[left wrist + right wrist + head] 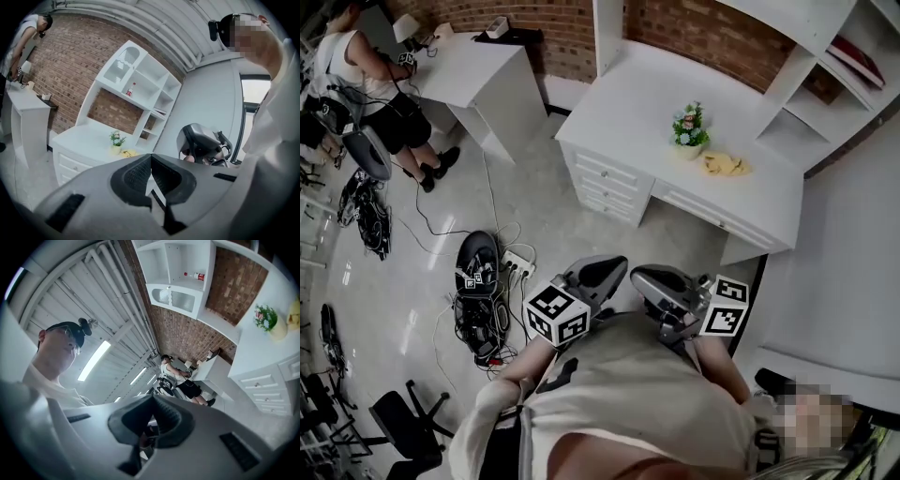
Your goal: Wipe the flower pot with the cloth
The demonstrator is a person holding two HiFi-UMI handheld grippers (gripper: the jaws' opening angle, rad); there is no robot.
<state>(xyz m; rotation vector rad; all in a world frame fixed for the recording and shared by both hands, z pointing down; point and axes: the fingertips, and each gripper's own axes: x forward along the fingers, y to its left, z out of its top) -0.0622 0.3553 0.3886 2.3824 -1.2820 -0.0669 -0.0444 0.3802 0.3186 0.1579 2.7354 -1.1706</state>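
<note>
A small flower pot (pixel 690 131) with a green plant stands on the white desk (pixel 619 103), and a yellow cloth (pixel 724 164) lies just to its right. Both grippers are held close to my body, well short of the desk. My left gripper (pixel 598 274) and right gripper (pixel 664 283) sit side by side, each shut with nothing between the jaws. The left gripper view shows its shut gripper (pixel 151 158), with the pot (pixel 116 142) and cloth (pixel 127 153) far ahead. In the right gripper view, beyond the shut gripper (pixel 152 400), the pot (pixel 273 323) appears at the right edge.
White shelves (pixel 825 84) rise at the desk's right end. A second white table (pixel 473 70) stands at the back left with a person (pixel 366 84) beside it. Cables and a power strip (pixel 514 265) lie on the floor, and a black chair (pixel 403 422) is at the lower left.
</note>
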